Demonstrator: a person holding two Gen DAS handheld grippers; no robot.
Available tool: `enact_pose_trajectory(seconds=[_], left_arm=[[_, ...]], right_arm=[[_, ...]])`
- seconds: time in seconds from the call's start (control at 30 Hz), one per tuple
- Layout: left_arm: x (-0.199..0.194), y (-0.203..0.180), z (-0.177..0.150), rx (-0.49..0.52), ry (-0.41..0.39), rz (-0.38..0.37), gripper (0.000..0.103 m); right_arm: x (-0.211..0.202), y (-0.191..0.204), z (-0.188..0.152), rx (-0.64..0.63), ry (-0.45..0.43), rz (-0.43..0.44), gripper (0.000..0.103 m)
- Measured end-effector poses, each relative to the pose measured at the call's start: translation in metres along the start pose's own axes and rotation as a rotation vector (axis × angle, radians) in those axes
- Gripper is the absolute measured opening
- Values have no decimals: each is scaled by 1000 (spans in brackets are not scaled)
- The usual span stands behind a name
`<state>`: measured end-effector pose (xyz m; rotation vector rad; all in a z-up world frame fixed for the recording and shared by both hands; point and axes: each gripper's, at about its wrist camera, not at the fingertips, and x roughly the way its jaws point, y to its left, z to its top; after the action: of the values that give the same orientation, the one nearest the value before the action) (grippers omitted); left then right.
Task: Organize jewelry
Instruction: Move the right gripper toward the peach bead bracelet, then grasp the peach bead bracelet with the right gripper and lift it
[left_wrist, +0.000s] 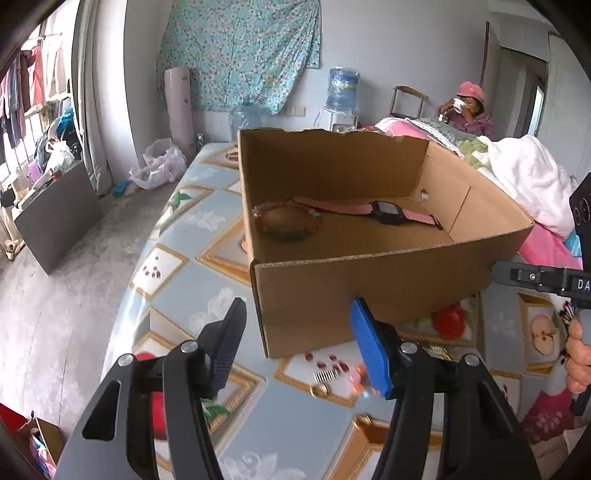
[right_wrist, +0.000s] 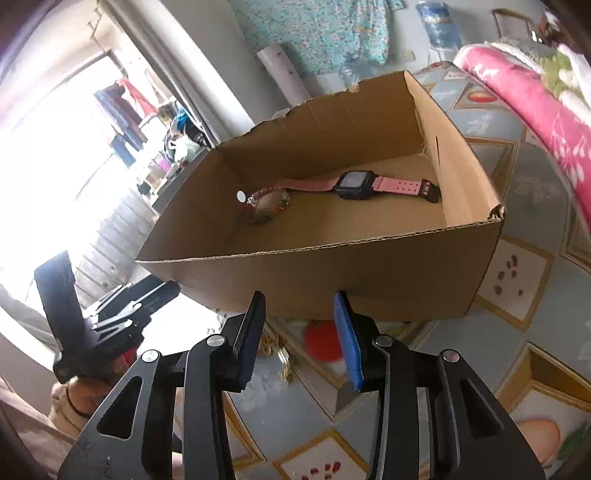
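An open cardboard box (left_wrist: 369, 280) stands on the patterned tablecloth. Inside it lie a pink-strapped watch with a dark face (left_wrist: 386, 212) (right_wrist: 354, 184) and a beaded bracelet (left_wrist: 286, 219) (right_wrist: 267, 205). My left gripper (left_wrist: 299, 314) hovers in front of the box's near wall, open, with nothing between its fingers. Below it on the cloth lie a small comb clip (left_wrist: 325, 376), a ring (left_wrist: 320, 389) and a pink-orange trinket (left_wrist: 356, 376). My right gripper (right_wrist: 300, 299) is also open and empty before the box; a gold piece (right_wrist: 275, 350) lies on the cloth beneath it.
A table (left_wrist: 207, 221) covered with a blue fruit-print cloth carries the box. Pink and white bedding (left_wrist: 524, 177) is piled at the right. A person (left_wrist: 469, 110) sits far back. At the left the table edge drops to a concrete floor (left_wrist: 74, 258).
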<state>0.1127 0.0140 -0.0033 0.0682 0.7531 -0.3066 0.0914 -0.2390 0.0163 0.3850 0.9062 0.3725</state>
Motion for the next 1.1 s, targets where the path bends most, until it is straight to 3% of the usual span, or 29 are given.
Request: enact_pose_trajectory(seconds=[0.3,0.67,0.93,1.1], left_arm=[[5,26,-3,-113,-10,-17,58],[-7,23,-64,-105,110,-58,58],[-9,-8,-68,42,64,-119,52],[0,-26,-72,114,83,-168,48]], right_arm=[[3,12,-10,-28,-8,-26,37],[20,61,-71,-196,177,-1,37],[40,92,-78,-256,198,-55,36],[61,102,-68,-337,207,-127,33]])
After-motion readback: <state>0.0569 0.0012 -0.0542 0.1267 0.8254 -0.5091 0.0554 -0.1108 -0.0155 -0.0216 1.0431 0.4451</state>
